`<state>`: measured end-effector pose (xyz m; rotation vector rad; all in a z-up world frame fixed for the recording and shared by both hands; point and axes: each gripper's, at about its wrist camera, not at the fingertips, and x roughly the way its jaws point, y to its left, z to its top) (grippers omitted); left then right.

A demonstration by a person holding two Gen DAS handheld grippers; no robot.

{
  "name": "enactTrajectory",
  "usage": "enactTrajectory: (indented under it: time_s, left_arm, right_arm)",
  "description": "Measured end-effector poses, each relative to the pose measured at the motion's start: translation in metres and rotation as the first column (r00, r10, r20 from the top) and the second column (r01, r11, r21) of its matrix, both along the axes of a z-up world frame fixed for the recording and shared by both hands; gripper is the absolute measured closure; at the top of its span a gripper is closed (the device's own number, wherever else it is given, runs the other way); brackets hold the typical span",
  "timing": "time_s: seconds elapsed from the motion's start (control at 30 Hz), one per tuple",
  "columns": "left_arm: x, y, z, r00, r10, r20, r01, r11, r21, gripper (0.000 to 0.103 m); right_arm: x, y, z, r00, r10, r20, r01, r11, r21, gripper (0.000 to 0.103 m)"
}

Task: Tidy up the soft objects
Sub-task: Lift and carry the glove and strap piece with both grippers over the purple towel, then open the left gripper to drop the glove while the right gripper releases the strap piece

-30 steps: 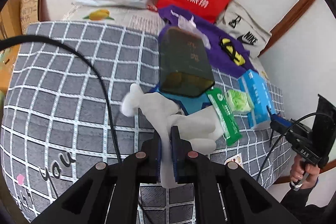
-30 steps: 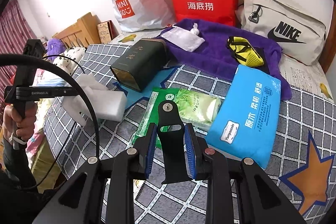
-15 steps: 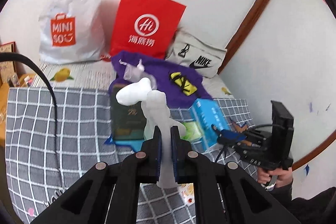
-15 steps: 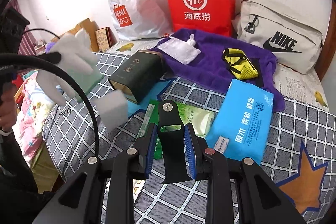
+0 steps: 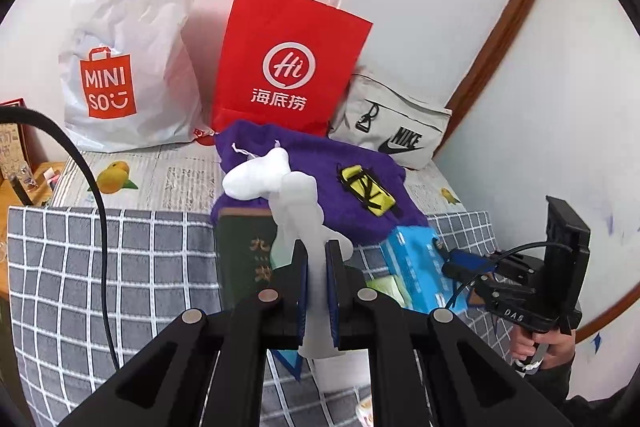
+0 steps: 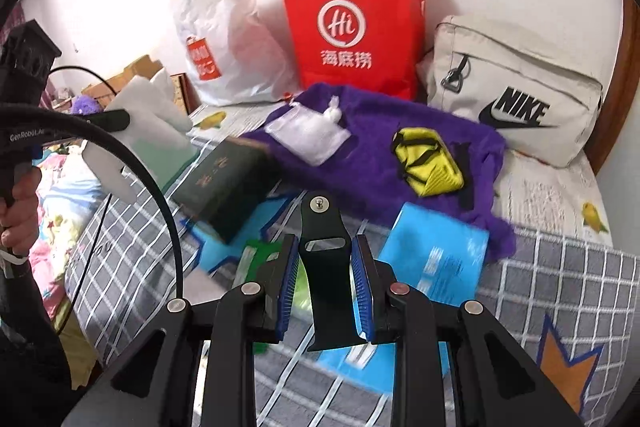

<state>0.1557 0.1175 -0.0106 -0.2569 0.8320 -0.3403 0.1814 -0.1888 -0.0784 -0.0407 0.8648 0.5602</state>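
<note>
My left gripper [image 5: 316, 259] is shut on a white foam sponge [image 5: 296, 203], squeezed thin between the blue pads and held up in the air above the bed. The same sponge [image 6: 148, 131] shows at the left of the right wrist view, clear of the bedding. My right gripper [image 6: 326, 259] is shut on a black strap piece [image 6: 326, 263] with a metal stud on top. Below lie a dark green tin [image 6: 224, 183], a blue tissue pack [image 6: 436, 255], a green wipes pack [image 6: 260, 259], and a yellow pouch [image 6: 428, 163] on a purple towel [image 6: 372, 131].
A red paper bag [image 5: 288, 67], a white Miniso bag [image 5: 128, 47] and a beige Nike bag [image 5: 396, 131] lean against the wall behind. A white mesh pouch [image 6: 308, 131] lies on the towel. The grey checked bedcover [image 5: 100, 267] spreads left. A person's hand [image 5: 540, 347] grips the right tool.
The left gripper has lifted the sponge off the bedcover and carried it higher, swinging towards the bags. The right gripper shifted forward over the packs with the strap still clamped.
</note>
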Motion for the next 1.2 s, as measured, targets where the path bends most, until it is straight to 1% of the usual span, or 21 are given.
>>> enactTrajectory:
  time_s: [0.23,0.4,0.53,0.63,0.7,0.77,0.9,0.97,1.07,1.2]
  left_arm:
    - [0.044,0.0,0.001,1.0,-0.018,0.003,0.018,1.0,-0.008,0.095]
    - [0.084,-0.008,0.001,0.999,-0.034,-0.003,0.034,0.999,0.021,0.095]
    - [0.12,-0.019,-0.002,0.999,-0.049,-0.018,0.05,0.998,0.027,0.095]
    - [0.145,-0.028,-0.006,0.997,-0.067,-0.029,0.067,0.998,0.004,0.095]
    - [0.157,-0.034,-0.009,0.996,-0.078,-0.035,0.078,0.997,-0.008,0.095]
    - [0.17,-0.041,-0.015,0.995,-0.085,-0.044,0.084,0.996,-0.021,0.095]
    - [0.181,-0.045,-0.033,0.995,-0.083,-0.061,0.081,0.996,-0.049,0.095]
    - [0.187,-0.047,-0.04,0.993,-0.085,-0.087,0.081,0.996,-0.042,0.095]
    - [0.19,-0.048,-0.043,0.992,-0.091,-0.086,0.089,0.996,-0.025,0.095]
    - [0.199,-0.048,-0.047,0.991,-0.093,-0.093,0.091,0.995,-0.03,0.095]
  right_arm:
    - [0.055,-0.007,0.005,0.999,-0.041,0.019,0.041,0.999,-0.008,0.076]
    - [0.102,-0.017,0.003,0.997,-0.079,0.022,0.079,0.997,-0.006,0.076]
    - [0.145,-0.028,-0.006,0.993,-0.119,0.0,0.119,0.993,0.007,0.076]
    - [0.174,-0.034,-0.016,0.989,-0.143,-0.027,0.144,0.989,0.016,0.076]
    - [0.192,-0.037,-0.024,0.985,-0.165,-0.041,0.165,0.986,0.007,0.076]
    - [0.207,-0.037,-0.033,0.981,-0.185,-0.057,0.183,0.983,-0.032,0.076]
    - [0.226,-0.036,-0.056,0.977,-0.186,-0.104,0.177,0.981,-0.084,0.076]
    - [0.231,-0.036,-0.067,0.975,-0.185,-0.124,0.175,0.981,-0.089,0.076]
    - [0.239,-0.035,-0.082,0.97,-0.184,-0.162,0.168,0.98,-0.105,0.076]
    - [0.245,-0.036,-0.088,0.968,-0.185,-0.173,0.168,0.98,-0.104,0.076]
